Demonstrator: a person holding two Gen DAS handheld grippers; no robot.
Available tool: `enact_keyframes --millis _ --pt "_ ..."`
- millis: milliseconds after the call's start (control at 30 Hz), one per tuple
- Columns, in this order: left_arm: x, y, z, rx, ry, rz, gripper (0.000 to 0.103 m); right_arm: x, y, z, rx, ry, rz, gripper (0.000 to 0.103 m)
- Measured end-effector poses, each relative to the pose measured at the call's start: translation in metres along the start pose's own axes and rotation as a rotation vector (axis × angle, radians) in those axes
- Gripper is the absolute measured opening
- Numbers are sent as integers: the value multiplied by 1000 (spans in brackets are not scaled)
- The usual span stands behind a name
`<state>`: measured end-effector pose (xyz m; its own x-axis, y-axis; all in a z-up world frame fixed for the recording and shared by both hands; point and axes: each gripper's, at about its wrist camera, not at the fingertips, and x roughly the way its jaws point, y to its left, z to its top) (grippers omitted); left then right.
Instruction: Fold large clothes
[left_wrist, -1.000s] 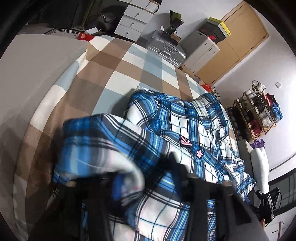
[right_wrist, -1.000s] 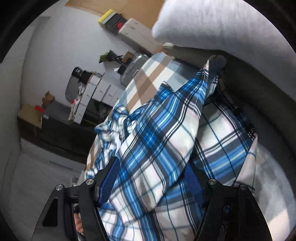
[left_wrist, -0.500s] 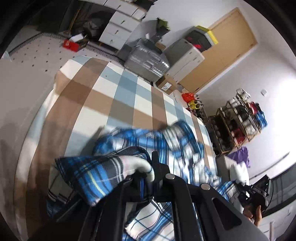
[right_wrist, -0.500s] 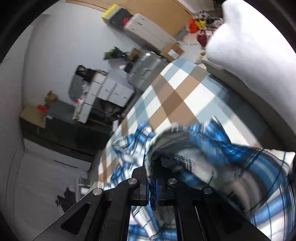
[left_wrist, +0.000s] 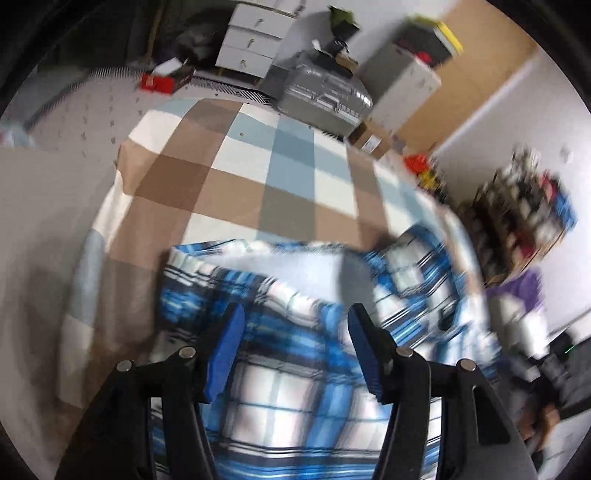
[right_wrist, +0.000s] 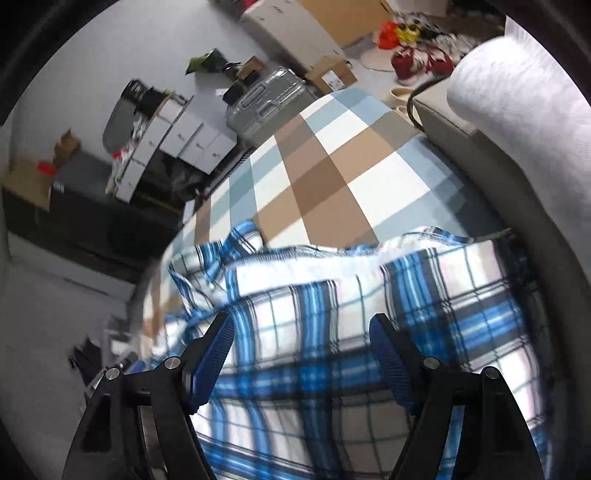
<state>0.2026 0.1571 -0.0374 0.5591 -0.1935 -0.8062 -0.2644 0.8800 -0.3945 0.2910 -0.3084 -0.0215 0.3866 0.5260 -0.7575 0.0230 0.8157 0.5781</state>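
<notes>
A blue, white and black plaid shirt (left_wrist: 303, 295) (right_wrist: 354, 295) lies folded over on a bed with a brown, white and pale blue checked cover (left_wrist: 236, 166) (right_wrist: 317, 173). My left gripper (left_wrist: 295, 321) hangs just above the shirt with its blue-padded jaws opening, and nothing is pinched between them. My right gripper (right_wrist: 301, 332) also hovers over the shirt, its jaws opening wide and its pads clear of the cloth. The left wrist view is blurred by motion.
A grey suitcase (left_wrist: 325, 99) (right_wrist: 266, 99) and white drawers (left_wrist: 255, 37) (right_wrist: 192, 136) stand beyond the bed's far end. A white pillow or cushion (right_wrist: 528, 110) lies along the bed's right side. A cluttered shelf (left_wrist: 524, 214) stands at the right wall.
Half a second ago both grippers were shut on folds of the shirt and held them up. Both have since let go and stand open, and the cloth has dropped flat onto the bed.
</notes>
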Motion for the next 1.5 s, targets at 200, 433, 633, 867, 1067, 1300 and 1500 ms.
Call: enact_keyframes --millis 200,433,633,867,1067,1300,1500 --pt "6 -5 -10 160 -17 189 53 -7 13 -14 -134 -27 -109 76" --pt "24 11 -38 193 35 207 53 27 67 -40 -271 102 33 76" --pt "17 14 -49 192 -5 208 53 91 128 -52 -233 267 209 76" --pt "18 2 -63 274 -75 267 56 171 184 -75 -243 381 199 76" --pt "17 4 -64 272 -87 266 57 143 175 -41 -102 105 280 72" --pt "11 11 -60 203 -43 212 57 79 168 -37 -349 27 103 72" --pt "7 11 -63 203 -45 206 57 70 151 -40 -448 -28 -121 72"
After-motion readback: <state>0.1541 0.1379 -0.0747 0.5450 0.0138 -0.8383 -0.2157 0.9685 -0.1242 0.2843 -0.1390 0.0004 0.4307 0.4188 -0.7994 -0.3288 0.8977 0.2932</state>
